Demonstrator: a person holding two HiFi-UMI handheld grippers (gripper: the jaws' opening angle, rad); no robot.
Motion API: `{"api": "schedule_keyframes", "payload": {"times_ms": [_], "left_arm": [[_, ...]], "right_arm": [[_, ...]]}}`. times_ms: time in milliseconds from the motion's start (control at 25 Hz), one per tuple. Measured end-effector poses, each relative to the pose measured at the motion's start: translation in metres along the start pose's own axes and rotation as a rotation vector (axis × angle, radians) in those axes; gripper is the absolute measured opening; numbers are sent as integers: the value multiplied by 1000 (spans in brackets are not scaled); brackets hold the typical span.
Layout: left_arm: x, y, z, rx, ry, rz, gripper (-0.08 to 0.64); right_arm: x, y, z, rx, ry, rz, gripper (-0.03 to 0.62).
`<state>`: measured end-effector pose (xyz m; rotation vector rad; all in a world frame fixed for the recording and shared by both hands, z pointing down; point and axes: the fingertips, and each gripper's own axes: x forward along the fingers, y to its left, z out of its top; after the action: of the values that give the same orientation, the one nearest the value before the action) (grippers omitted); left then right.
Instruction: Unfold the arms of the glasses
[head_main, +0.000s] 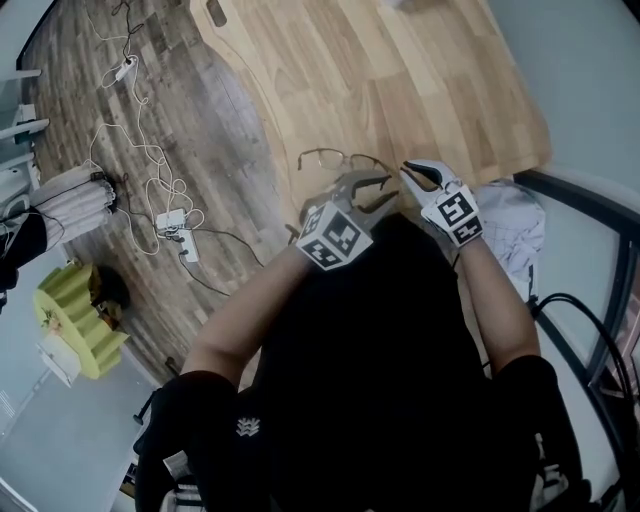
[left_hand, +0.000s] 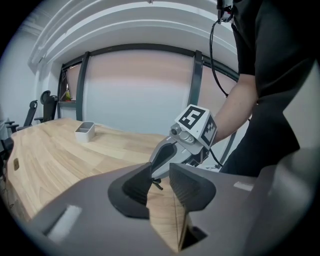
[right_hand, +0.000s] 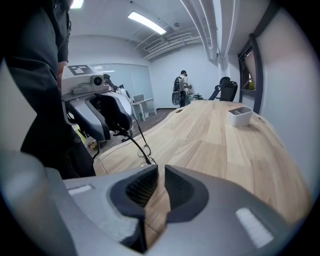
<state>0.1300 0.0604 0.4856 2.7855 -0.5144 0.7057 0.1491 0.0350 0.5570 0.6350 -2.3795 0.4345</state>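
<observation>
While the wooden tabletop (head_main: 400, 80) takes the weight of the glasses (head_main: 345, 157), two grippers share the work on one arm.

The tabletop stretches away ahead of both grippers, and the glasses sit by its near edge, just beyond their tips, where both can reach them. The right gripper (head_main: 418, 175) has its jaws drawn almost together, only a sliver of wood showing between them. The corner of the glasses is right at its tips, so it appears to pinch there to stop them swinging round. The left gripper (head_main: 375, 192), facing it, keeps its jaws apart and clamps nothing. The arm (right_hand: 136, 147) runs from that pinched corner to the left gripper, its tip against one jaw. That loose hold probably lets the arm be levered outward without bending.
</observation>
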Motion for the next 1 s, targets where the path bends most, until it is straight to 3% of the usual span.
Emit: {"api": "schedule_keyframes", "payload": {"times_ms": [560,800,1000], "left_arm": [[13,-6,19,16,-4,36,120],[-20,21,42,-5,-86,194,109],[-74,51,60,-37,-198,336,69]], "right_arm": [[-22,-15,-16,25,-15,1,32],[-31,-31,-8,55,-80,-24,32],[-45,-39,24,100,-181,-104,32]]}}
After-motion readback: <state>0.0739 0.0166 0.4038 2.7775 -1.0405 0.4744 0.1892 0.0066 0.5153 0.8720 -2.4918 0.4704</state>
